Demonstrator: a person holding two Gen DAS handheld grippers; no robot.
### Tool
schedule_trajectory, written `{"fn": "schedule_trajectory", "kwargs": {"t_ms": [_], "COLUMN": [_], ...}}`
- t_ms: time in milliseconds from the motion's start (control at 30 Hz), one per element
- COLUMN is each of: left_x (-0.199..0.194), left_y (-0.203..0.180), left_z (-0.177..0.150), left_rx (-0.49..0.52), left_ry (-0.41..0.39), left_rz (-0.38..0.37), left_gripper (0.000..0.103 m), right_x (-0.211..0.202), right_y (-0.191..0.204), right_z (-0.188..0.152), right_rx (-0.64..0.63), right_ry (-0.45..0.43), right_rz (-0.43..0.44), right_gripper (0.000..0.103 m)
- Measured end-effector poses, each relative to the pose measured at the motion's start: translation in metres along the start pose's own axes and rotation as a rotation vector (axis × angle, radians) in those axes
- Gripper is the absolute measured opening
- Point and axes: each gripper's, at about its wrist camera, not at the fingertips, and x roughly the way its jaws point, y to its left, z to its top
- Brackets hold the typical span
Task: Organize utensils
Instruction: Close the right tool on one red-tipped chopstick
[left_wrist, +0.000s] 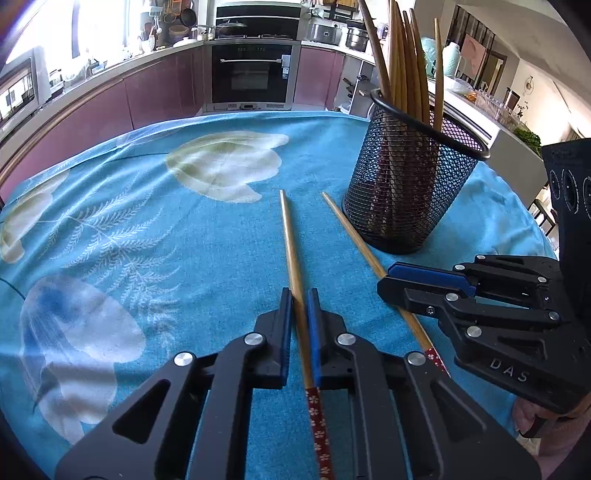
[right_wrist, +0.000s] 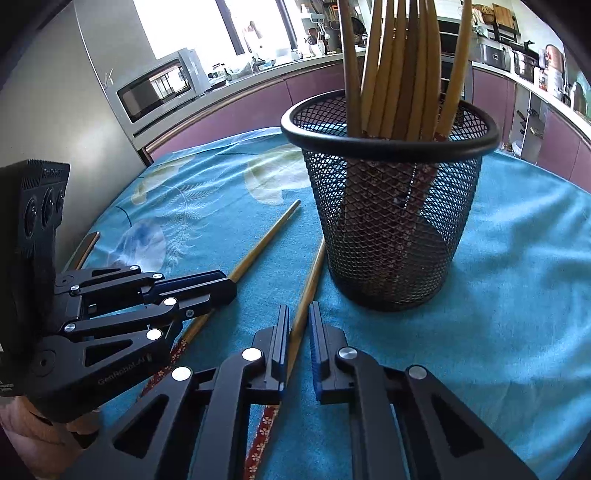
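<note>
My left claw is closed on a slim bamboo chopstick with a red flower-patterned handle end, its blue pads pinching the shaft just above the patterned part. The chopstick lies along the tabletop, which is draped in a turquoise cloth printed with pale flowers and ferns, its bare tip pointing away from me. My right claw is clamped the same way on a second bamboo chopstick with the same red patterned end. This one also rests on the cloth, and its far tip runs up beside the base of the basket.

The two chopsticks lie near each other, spreading slightly apart toward their tips. Just beyond them stands a round black wire-mesh holder, upright on the cloth, holding a bunch of bamboo chopsticks with their patterned ends down and their tips fanning out above the rim.

Farther back are mauve kitchen cabinets and a built-in black oven.
</note>
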Motion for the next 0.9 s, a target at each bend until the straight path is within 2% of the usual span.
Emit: {"fn": "schedule_trajectory", "kwargs": {"t_ms": [300,500,667,733,900], "left_x": [-0.006,-0.011,-0.012,-0.012,-0.01], "left_y": [0.002,-0.001,-0.005,-0.005,-0.006], "left_z": [-0.008,-0.015,-0.018,-0.017,-0.013], "left_rx": [-0.017,-0.009,0.003,0.004,0.011], "left_ry": [0.001,0.011,0.018,0.021,0.019], "left_rz": [-0.012,-0.033,-0.035,-0.037,-0.024], "left_gripper": [0.008,0.008,0.008,0.008,0.013], "right_x": [-0.013,-0.021,-0.009,-0.008,-0.012], "right_y": [-0.006,0.004,0.008,0.008,0.002], "right_z": [-0.004,-0.004,-0.005,-0.006,-0.007], "right_rx": [0.043,0.006,-0.008,-0.014,-0.014], "right_ry": [-0.02,-0.033,0.004,0.002,-0.008], "right_rz": [0.043,0.094,0.076,0.046,0.02], "right_gripper": [0.006,0.005,0.007,0.011,0.011]}}
